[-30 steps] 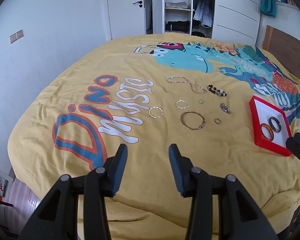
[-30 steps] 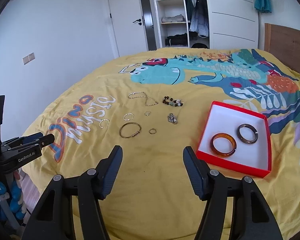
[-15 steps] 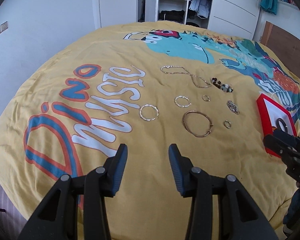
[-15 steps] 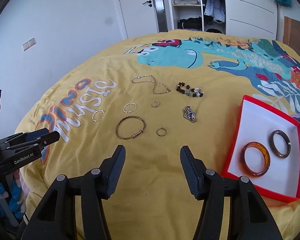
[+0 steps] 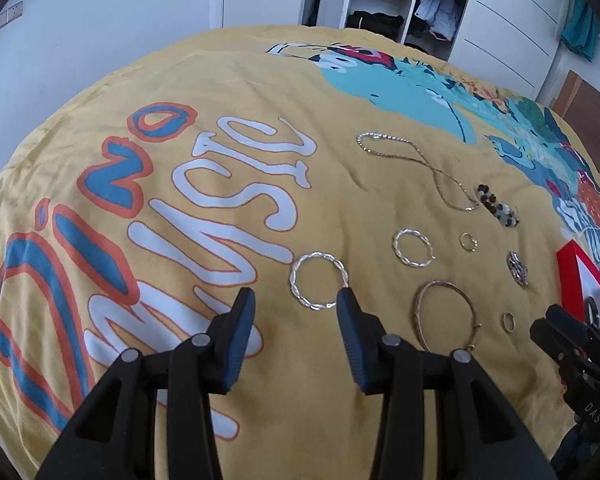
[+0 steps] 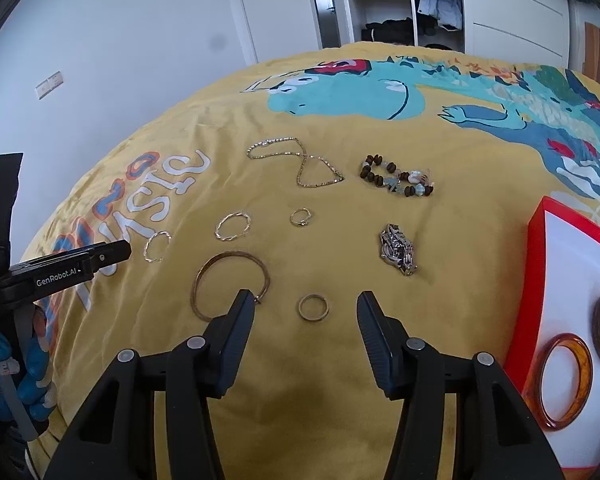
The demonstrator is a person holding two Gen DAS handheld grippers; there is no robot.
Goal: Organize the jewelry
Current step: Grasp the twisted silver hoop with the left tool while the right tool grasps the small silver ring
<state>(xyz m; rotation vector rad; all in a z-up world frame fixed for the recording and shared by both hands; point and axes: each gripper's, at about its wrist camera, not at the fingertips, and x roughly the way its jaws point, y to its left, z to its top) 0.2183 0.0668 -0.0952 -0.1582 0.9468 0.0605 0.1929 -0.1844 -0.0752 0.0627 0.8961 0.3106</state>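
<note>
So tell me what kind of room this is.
A bedroom, most likely: the jewelry lies on a yellow dinosaur-print duvet covering a bed, an open wardrobe with hanging clothes stands behind it, and a wooden headboard shows at right.

Yellow bedspread [image 5: 308,80] carries big print: "Dino" in blue letters with orange outline, "music" in white letters with orange outline; both readable in left wrist view, skewed by fisheye. Right wrist view shows same print partly, "music" legible, "Dino" cut off behind left gripper [image 6: 100,257]. White "GenRobot.AI" label runs along side of left gripper body in right wrist view. Right gripper [image 5: 556,330] body in left wrist view bears white letters "DAS", rest out of frame.
</note>
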